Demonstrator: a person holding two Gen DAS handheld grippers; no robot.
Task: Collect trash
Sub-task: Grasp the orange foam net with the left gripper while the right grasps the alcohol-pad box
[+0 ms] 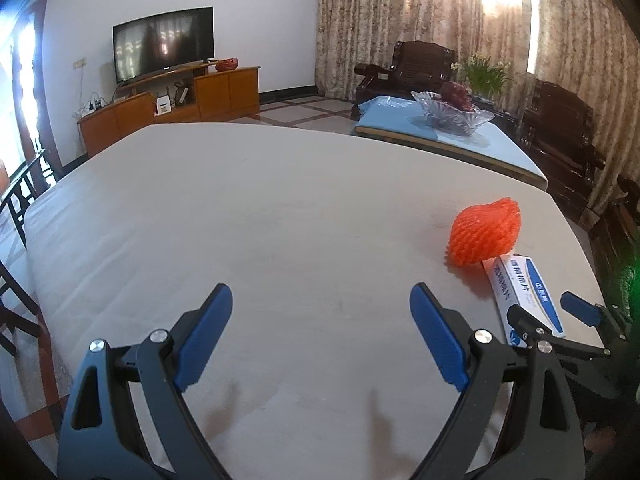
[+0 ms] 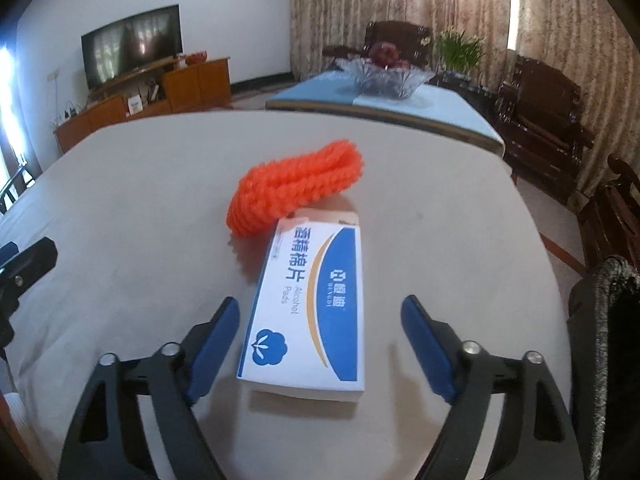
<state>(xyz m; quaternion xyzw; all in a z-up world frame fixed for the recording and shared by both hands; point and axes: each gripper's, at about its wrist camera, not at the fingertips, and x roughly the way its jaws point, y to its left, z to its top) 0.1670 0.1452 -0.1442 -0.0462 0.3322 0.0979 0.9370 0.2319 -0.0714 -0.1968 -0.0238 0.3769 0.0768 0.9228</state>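
An orange foam fruit net (image 2: 294, 188) lies on the beige table (image 2: 140, 200), touching the far end of a white and blue alcohol pads box (image 2: 308, 304). My right gripper (image 2: 320, 344) is open, its fingers on either side of the box's near end, not touching it. My left gripper (image 1: 320, 332) is open and empty over bare table, left of both items. In the left wrist view the net (image 1: 484, 236) and the box (image 1: 524, 292) lie at the right, with the right gripper (image 1: 552, 316) around the box.
A lower table with a blue cloth (image 2: 400, 104) and a glass fruit bowl (image 2: 386, 74) stands beyond. Dark wooden chairs (image 2: 544, 116) line the right side. A TV (image 1: 164, 48) on a wooden cabinet (image 1: 172, 104) is at the far left. A dark bag (image 2: 608, 340) hangs at the right edge.
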